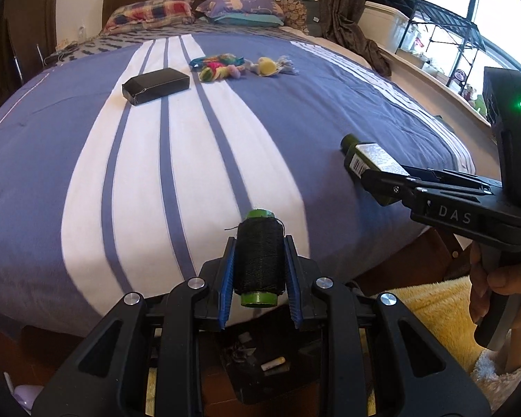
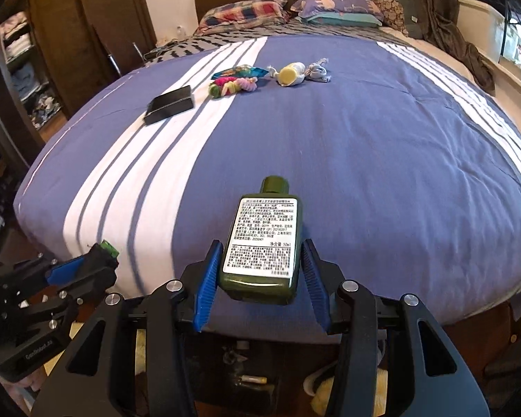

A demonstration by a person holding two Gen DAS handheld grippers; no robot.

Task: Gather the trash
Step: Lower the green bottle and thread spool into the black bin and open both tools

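My left gripper [image 1: 259,260] is shut on a spool of black thread with green ends [image 1: 259,260], held above the bed's near edge. My right gripper [image 2: 262,253] is shut on a dark green bottle with a white label [image 2: 265,239]; it also shows in the left wrist view [image 1: 370,160]. The left gripper shows at the left of the right wrist view [image 2: 97,260]. Farther up the bed lie a black box [image 1: 155,85], colourful hair ties with a wrapper [image 1: 218,66], and a yellow-capped item with grey cloth [image 1: 271,66]. A dark bin [image 1: 260,368] holding small scraps stands on the floor below the grippers.
The bed [image 1: 295,121] has a blue and white striped cover, with pillows [image 1: 239,7] at the headboard. A yellow fluffy rug [image 1: 434,312] lies by the bed. A windowsill with a rack [image 1: 444,34] is at the right. A wardrobe [image 2: 27,62] stands at the left.
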